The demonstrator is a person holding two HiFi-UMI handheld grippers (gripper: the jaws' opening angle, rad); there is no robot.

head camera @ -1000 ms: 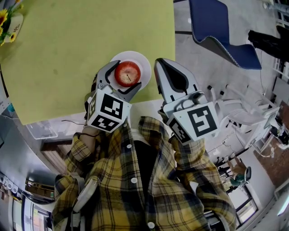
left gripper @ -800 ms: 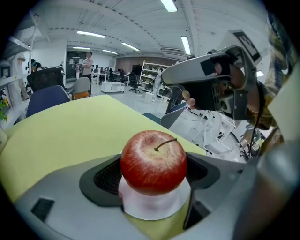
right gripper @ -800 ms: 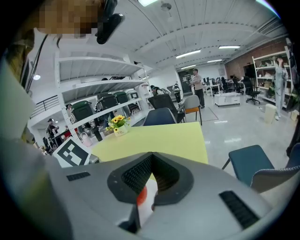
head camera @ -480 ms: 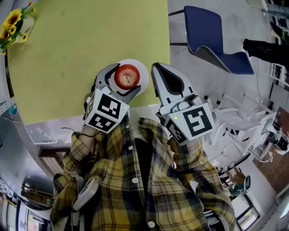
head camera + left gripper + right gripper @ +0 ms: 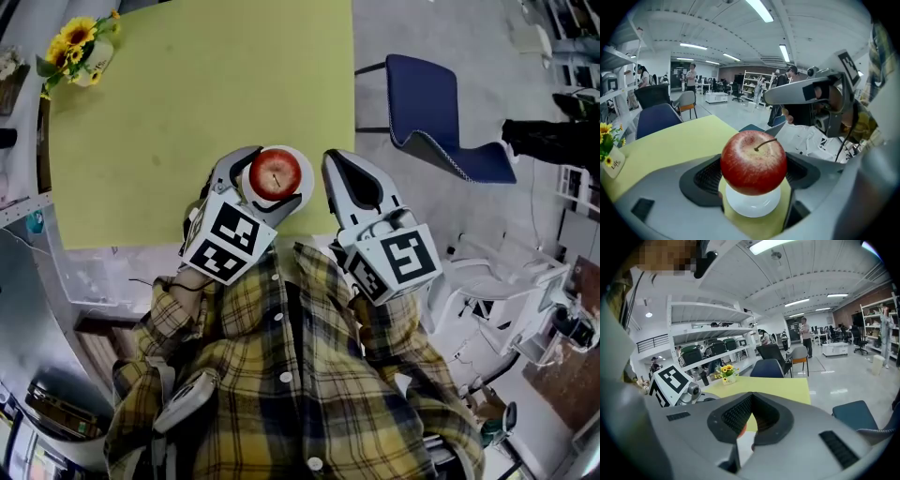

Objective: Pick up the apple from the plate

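A red apple (image 5: 276, 172) (image 5: 753, 161) with a short stem sits between the jaws of my left gripper (image 5: 272, 180) (image 5: 752, 174), which is shut on it, the dark pads pressing its two sides. The apple hangs in the air above a small white plate (image 5: 307, 180) (image 5: 752, 204) that lies near the front edge of the yellow-green table (image 5: 187, 94). My right gripper (image 5: 335, 159) (image 5: 751, 397) is held just to the right of the apple, past the table's corner, with its jaws together and nothing in them.
A vase of sunflowers (image 5: 80, 42) (image 5: 726, 372) stands at the table's far left corner. A blue chair (image 5: 441, 112) is on the floor to the right of the table. White frames and clutter lie at the lower right.
Both grippers have risen. The apple has come up off the plate in the left gripper, and the plate looks smaller below it.
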